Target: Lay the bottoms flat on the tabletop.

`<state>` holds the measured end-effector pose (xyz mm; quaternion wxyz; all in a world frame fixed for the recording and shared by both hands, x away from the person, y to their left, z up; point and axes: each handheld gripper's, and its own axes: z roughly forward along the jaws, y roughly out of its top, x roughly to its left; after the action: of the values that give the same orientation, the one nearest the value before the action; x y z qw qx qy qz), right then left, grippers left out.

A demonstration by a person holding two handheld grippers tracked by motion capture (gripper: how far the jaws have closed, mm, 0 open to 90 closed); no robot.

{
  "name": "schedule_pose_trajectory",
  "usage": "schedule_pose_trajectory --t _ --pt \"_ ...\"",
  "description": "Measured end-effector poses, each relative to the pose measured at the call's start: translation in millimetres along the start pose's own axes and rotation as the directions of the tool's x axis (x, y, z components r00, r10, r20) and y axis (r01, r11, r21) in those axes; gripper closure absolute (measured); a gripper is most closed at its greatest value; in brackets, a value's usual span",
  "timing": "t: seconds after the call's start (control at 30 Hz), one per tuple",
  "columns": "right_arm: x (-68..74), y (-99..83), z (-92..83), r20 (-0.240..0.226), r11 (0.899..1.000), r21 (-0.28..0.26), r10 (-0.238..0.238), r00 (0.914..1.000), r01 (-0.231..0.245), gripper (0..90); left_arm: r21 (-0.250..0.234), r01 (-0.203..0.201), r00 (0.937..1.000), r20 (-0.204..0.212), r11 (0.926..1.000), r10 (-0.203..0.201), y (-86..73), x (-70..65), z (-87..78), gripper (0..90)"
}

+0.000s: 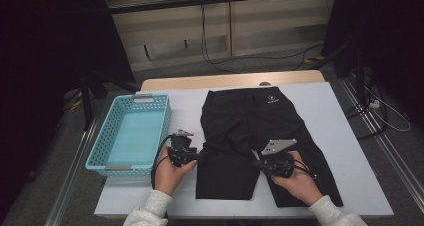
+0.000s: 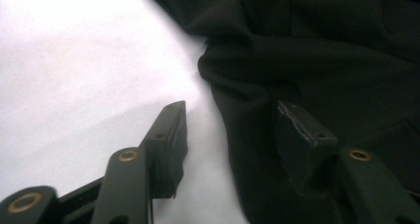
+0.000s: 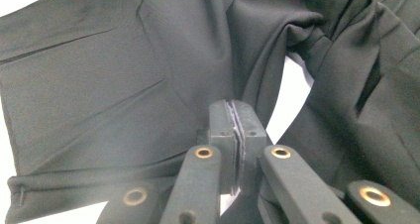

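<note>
On the white counter (image 1: 330, 136), the black fabric shorts (image 1: 260, 131) lie flat at centre, the light-blue plastic basket (image 1: 131, 136) at nine o'clock. Your left gripper (image 2: 233, 130) has its fingers parted at the shorts' edge, gripping nothing. Your right gripper (image 3: 236, 130) has its fingers pressed together, seemingly pinching a fold of the shorts.

Light grey knit sleeves at 6 o'clock; left gripper (image 1: 192, 157) black with looping cable; right gripper (image 1: 259, 162) black, grey triangular plate; fingers (image 3: 222, 130) show brass rivets.
</note>
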<state>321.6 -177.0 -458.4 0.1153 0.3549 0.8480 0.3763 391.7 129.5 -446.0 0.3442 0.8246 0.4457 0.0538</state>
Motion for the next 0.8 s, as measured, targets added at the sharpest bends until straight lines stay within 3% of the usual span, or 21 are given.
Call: schedule_pose_trajectory --t 0.17,0.37,0.43,0.6,0.8 --pt "2.6 1.9 0.6 -0.006 1.0 -0.011 -0.002 1.0 0.002 77.3 0.001 -0.016 0.9999 -0.002 0.9999 0.016 -0.1 -2.4 2.0 56.2" --pt "8.1 12.8 -3.9 0.023 0.996 -0.084 -0.02 0.9995 0.022 66.9 0.011 -0.009 1.0 -0.003 0.9999 0.009 0.5 -3.0 1.9 64.9" --pt "7.0 16.3 -4.8 0.052 0.993 -0.108 -0.032 0.9982 0.037 66.6 0.014 -0.016 0.9998 -0.009 0.9998 0.016 0.8 -4.6 2.4 66.9" --pt "0.6 22.2 -4.4 0.116 0.992 -0.128 0.0 0.9933 0.015 64.6 0.025 -0.039 0.9992 -0.012 0.9989 0.04 1.2 -7.1 3.8 73.6" --pt "-6.7 21.9 2.4 0.116 0.993 -0.114 0.032 0.9927 -0.019 68.2 0.023 -0.032 0.9995 -0.004 0.9992 0.032 1.1 -5.3 4.0 77.6"
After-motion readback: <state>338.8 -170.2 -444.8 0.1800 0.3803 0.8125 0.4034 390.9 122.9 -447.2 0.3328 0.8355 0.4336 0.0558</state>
